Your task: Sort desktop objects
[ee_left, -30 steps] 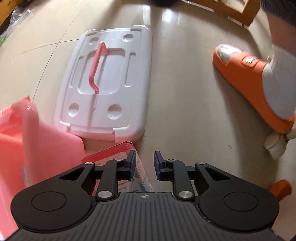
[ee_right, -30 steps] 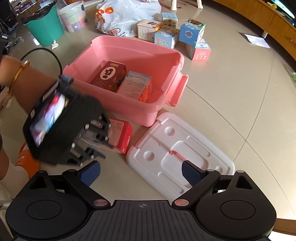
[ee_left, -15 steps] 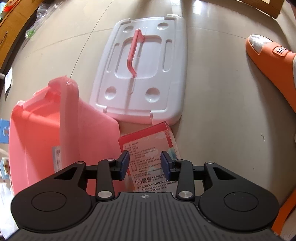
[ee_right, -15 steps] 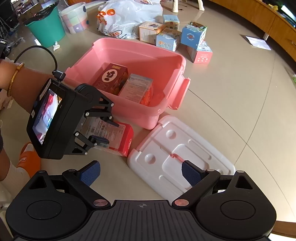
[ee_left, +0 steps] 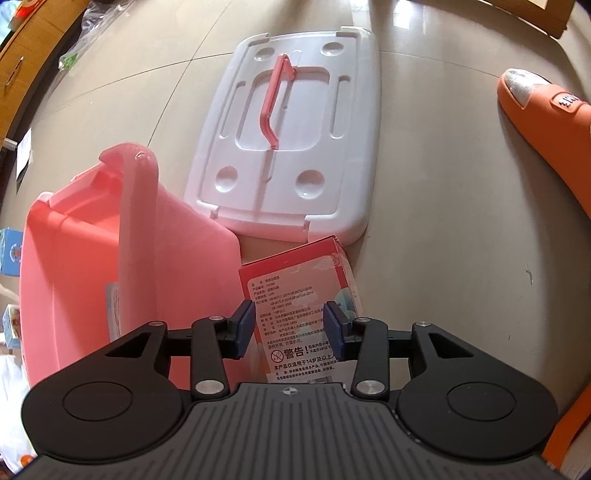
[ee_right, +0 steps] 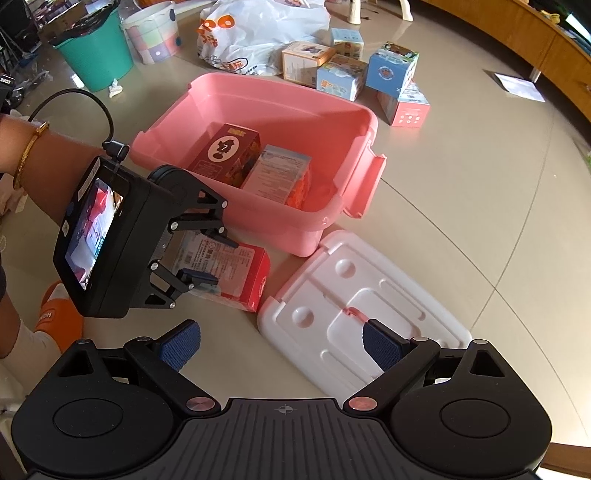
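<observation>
A red and white box (ee_left: 299,291) lies on the floor beside the pink bin (ee_left: 92,266). My left gripper (ee_left: 290,328) is open, its blue pads (ee_left: 243,325) on either side of the box's near end, apart from it. In the right wrist view the left gripper (ee_right: 207,258) straddles the same box (ee_right: 240,273). The pink bin (ee_right: 266,103) holds a dark red box (ee_right: 225,155) and a pale box (ee_right: 277,177). My right gripper (ee_right: 280,347) is open and empty, above the floor near the white lid (ee_right: 362,306).
The white lid (ee_left: 291,133) with a pink handle lies beyond the box. An orange slipper (ee_left: 546,122) is at the right. Several small boxes (ee_right: 362,74), a white bag (ee_right: 255,33) and a teal bucket (ee_right: 92,48) stand behind the bin.
My left gripper has swung left over the red and white box and opened wider around it. The right gripper has stayed open, drifting slightly.
</observation>
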Motion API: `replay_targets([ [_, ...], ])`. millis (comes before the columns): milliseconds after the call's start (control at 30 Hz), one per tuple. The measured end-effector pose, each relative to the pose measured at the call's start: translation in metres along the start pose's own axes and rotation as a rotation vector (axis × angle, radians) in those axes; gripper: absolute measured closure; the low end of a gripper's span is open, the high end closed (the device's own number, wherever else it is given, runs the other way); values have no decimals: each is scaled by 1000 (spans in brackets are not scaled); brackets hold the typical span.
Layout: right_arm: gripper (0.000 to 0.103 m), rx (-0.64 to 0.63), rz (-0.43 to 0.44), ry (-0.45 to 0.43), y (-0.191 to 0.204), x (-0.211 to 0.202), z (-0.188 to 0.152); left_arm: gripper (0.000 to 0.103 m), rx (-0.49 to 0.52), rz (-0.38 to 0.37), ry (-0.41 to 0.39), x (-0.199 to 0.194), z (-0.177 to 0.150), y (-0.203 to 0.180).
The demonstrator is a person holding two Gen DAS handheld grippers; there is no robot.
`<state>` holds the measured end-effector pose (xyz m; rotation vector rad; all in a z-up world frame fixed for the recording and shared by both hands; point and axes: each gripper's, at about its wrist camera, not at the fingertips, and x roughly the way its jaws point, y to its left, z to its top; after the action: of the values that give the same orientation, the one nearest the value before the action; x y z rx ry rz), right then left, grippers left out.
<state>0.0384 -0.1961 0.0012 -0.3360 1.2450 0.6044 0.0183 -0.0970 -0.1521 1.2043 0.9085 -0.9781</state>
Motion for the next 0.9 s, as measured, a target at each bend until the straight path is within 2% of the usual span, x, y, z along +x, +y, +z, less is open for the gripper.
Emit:
replay_targets([
  [67,10,-3,1,-3,1,-1,0,61,-57,-32,3,0,1,5],
  [167,10,-4,2,-7,1,-2,0,57,-220,-216,33,4,1,17],
  [200,10,-4,1,-9,1,-3,0,55,-257,-240,39,6,1,17],
  [300,10,-1,0,-12,1,-4,0,51,-273,-147,22,3,5,9],
  [367,10,3,-1,-13,0,-5,-1,49,-340,-91,-2,1,4,10],
  [433,10,4,1,-15,-1,-5,-1,39,-409,-53,-38,-4,0,11],
  [500,10,3,4,-16,-1,-5,-1,31,-407,-29,-56,-8,-3,8],
  [567,10,0,6,-16,0,-5,0,25,-362,9,-67,-10,-8,2],
  [667,10,-6,10,-17,2,-4,2,24,-311,21,-92,-14,-17,-4],
  [900,9,-25,18,-22,9,-4,9,19,-312,-49,-95,-11,-34,-4],
])
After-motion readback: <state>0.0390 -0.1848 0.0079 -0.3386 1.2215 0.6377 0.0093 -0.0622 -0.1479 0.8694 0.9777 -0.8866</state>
